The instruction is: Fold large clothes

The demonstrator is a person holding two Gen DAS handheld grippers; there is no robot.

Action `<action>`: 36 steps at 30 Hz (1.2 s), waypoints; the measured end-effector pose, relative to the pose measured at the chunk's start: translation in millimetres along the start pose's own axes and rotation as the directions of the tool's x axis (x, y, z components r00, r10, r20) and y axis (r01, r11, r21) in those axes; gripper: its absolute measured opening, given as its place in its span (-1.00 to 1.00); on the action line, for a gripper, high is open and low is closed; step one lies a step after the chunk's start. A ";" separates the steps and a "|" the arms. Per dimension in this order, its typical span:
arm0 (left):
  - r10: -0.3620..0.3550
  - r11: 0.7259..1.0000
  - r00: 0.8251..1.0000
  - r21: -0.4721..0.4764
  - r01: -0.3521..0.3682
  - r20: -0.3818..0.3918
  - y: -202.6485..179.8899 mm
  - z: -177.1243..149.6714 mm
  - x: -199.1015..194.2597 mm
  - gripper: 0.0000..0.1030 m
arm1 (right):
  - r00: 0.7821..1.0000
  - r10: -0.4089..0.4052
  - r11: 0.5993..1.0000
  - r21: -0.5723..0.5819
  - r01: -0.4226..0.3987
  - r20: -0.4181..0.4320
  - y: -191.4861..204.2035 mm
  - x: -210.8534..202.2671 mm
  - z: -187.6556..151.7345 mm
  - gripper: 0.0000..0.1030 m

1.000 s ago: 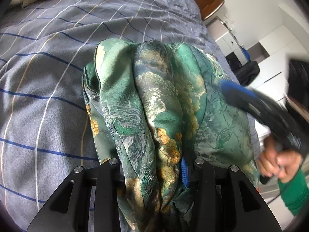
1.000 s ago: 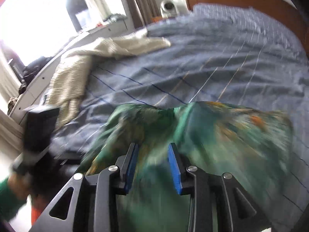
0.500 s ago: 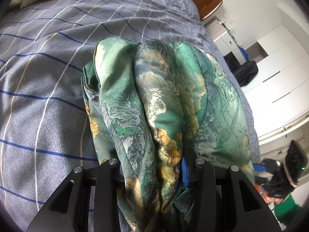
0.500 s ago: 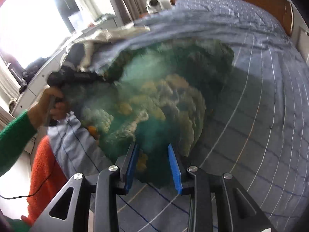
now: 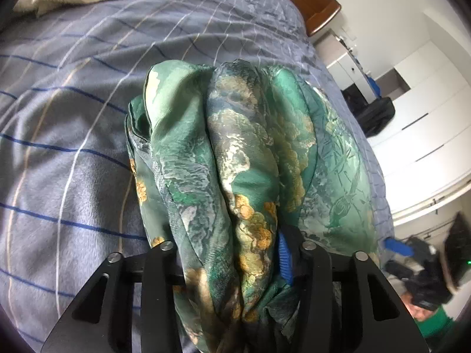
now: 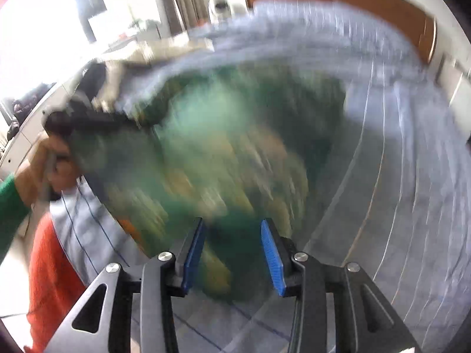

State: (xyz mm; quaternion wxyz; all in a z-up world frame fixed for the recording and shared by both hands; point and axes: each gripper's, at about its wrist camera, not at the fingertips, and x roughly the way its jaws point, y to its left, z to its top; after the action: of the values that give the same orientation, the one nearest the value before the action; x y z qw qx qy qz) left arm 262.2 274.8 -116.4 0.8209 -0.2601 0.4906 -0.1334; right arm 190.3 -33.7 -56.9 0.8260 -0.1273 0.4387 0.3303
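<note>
Your left wrist view is sharp and evenly daylit, curved and dark at its edges. Your right wrist view is heavily motion-blurred, with the window [image 6: 44, 29] blown out upper left.

A green garment [image 5: 235, 153] printed with gold and grey-white motifs is being shown on a grey-blue bedspread [image 5: 73, 94] checked in dark blue and white lines. Blue pads [image 6: 272, 253] are being displayed on black fingers, beside a green sleeve [image 6: 8, 206].
</note>
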 end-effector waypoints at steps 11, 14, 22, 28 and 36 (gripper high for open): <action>-0.025 0.987 0.988 -0.155 0.049 0.155 38.6 -10.5 -89.1 0.76 | 0.980 0.194 0.978 -0.079 -0.191 0.037 69.2 70.6 27.7 -0.21; -0.101 0.971 0.985 -0.202 0.128 0.138 62.7 -15.7 -78.3 0.78 | 0.978 0.204 0.978 -0.056 -0.202 0.043 63.9 72.0 24.3 -0.21; -0.385 0.891 0.920 -0.230 0.392 0.075 74.2 -9.8 -7.5 0.82 | 0.985 0.166 0.983 -0.086 -0.162 0.045 77.4 74.1 20.7 -0.21; -0.493 0.851 0.869 -0.188 0.489 0.028 62.8 6.1 15.3 0.98 | 0.987 0.155 0.984 -0.097 -0.150 0.049 79.3 74.8 17.6 -0.22; -0.283 0.958 0.943 -0.102 0.269 -0.177 12.9 42.9 60.2 0.99 | 0.990 0.119 0.989 -0.095 -0.112 0.076 90.4 77.0 9.7 -0.22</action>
State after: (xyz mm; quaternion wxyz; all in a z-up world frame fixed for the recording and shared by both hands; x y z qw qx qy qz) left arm 328.3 269.6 -151.5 0.7331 -0.3435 0.5299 -0.2524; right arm 167.6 72.3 -106.3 0.8161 -0.1253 0.3960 0.4018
